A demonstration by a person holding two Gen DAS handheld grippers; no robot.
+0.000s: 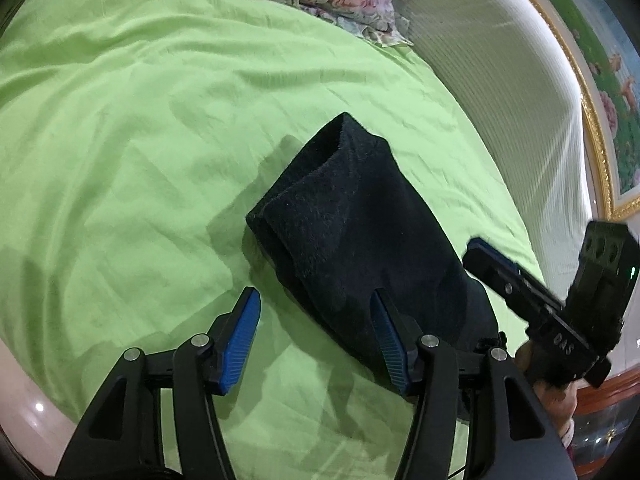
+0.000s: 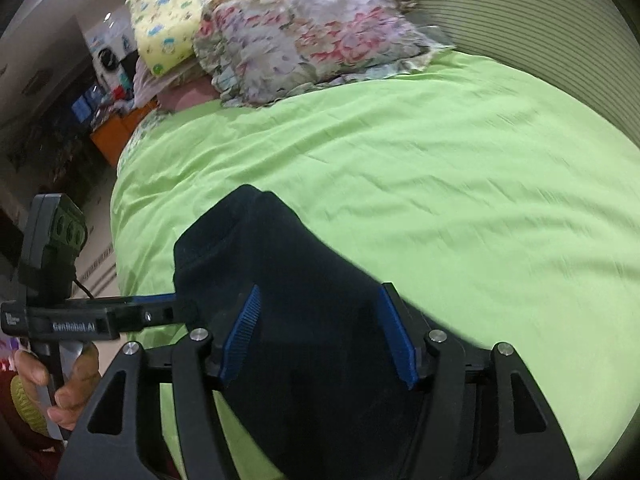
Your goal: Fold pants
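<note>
Folded dark pants (image 1: 352,216) lie on the green bed (image 1: 140,120); both hand-held grippers, left (image 1: 316,332) and right (image 2: 320,332), gape about halfway, seemingly gripping nothing.

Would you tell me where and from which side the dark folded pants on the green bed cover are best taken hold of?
I would grip the dark pants at the near end, coming from above and the front. The far end looks like a thick rounded fold lying flat on the green cover, while the near end reaches toward both open grippers, left and right, so its two corners could probably be pinched at once.
</note>
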